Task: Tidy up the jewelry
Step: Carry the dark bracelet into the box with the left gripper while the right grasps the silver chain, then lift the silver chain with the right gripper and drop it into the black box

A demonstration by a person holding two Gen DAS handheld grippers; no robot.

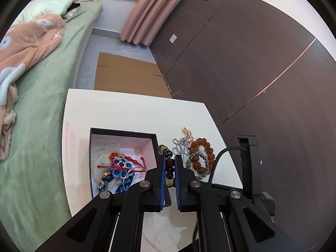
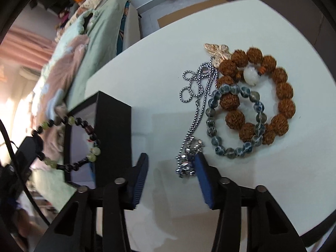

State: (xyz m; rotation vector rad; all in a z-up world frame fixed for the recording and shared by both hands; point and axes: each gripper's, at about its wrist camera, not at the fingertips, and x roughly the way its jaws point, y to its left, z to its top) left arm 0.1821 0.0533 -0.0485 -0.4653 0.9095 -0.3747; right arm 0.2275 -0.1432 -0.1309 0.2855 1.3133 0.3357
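Note:
My left gripper [image 1: 169, 160] is shut on a dark beaded bracelet [image 1: 169, 169] with green and red beads, held above the right wall of the black box [image 1: 124, 133]. The bracelet also hangs at the left of the right wrist view [image 2: 92, 135], over the black box [image 2: 113, 126]. The box holds red cord bracelets [image 1: 126, 163] and blue bead pieces. My right gripper [image 2: 171, 163] is open, low over the white table [image 2: 157, 73], its right finger beside the pendant of a silver chain [image 2: 196, 105]. A brown seed bracelet [image 2: 273, 96] and a blue-grey bead bracelet [image 2: 212, 126] lie next to the chain.
A gold butterfly clip [image 2: 218, 51] lies at the far end of the jewelry pile. A green bed [image 1: 42, 105] runs along the table's left side. A dark wardrobe [image 1: 252, 63] stands to the right. Flat cardboard [image 1: 128, 73] lies on the floor beyond the table.

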